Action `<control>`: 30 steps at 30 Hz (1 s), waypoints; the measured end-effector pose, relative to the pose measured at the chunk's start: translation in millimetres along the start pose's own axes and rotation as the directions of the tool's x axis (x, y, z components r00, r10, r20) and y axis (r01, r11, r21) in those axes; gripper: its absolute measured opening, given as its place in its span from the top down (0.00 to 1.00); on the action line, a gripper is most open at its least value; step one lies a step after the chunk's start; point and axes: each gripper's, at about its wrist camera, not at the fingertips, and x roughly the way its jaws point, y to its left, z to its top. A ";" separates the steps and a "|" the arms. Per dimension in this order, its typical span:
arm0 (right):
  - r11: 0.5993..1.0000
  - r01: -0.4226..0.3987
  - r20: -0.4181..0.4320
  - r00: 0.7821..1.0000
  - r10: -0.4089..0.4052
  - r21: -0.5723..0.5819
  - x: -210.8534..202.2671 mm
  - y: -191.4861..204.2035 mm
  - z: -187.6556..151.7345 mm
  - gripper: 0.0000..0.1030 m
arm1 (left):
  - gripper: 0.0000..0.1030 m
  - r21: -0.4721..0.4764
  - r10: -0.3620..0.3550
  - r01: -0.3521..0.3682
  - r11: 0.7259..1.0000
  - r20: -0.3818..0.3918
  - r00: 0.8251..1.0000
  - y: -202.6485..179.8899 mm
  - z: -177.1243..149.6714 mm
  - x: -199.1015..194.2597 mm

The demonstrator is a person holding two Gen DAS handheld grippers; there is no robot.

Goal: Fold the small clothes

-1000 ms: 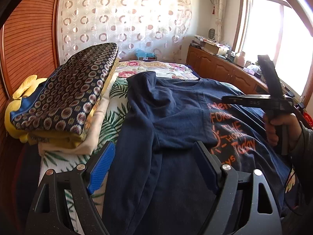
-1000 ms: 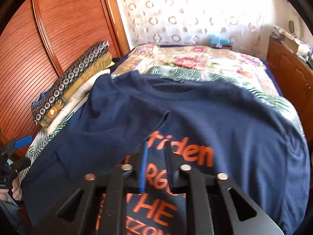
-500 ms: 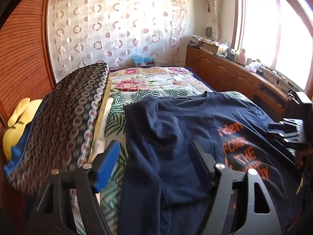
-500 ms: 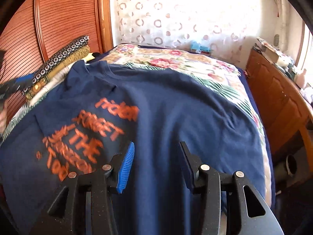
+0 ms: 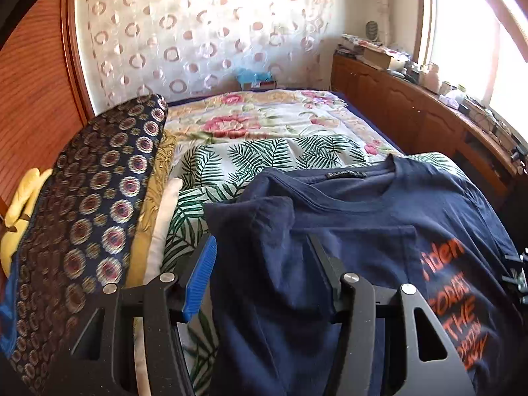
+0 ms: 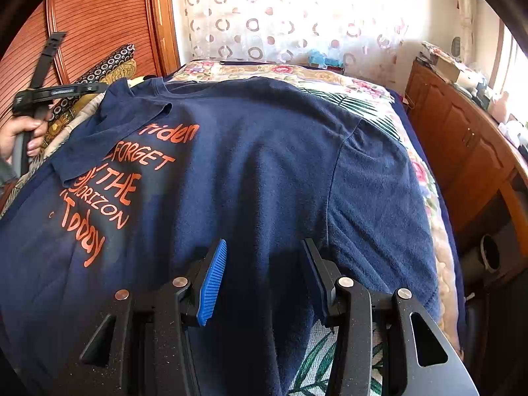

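Observation:
A navy T-shirt with orange lettering lies front up on the bed, its collar toward the far end. Its left sleeve is folded in over the chest. My left gripper straddles the raised fold of that sleeve near the shoulder. Its jaws are closing with the cloth between them, and the pads do not clearly press on it. My right gripper hovers open over the shirt, near the seam of its right sleeve, with nothing pinched. A hand holds the left gripper's handle.
A stack of folded patterned bedding and a yellow item lie along the bed's left side by the wooden wardrobe. A leaf and flower bedspread stretches beyond the collar. A cluttered wooden cabinet runs along the right.
My left gripper moved forward along the shirt's left side to the shoulder fold and its jaws narrowed. My right gripper moved right, off the lettering, and its jaws opened from nearly shut.

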 end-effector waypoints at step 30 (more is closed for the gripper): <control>1.000 -0.002 0.002 1.000 0.002 -0.001 4.0 -5.9 -4.7 0.53 | 0.86 0.043 0.155 -0.156 0.987 0.028 0.988 35.7 37.0 -1.3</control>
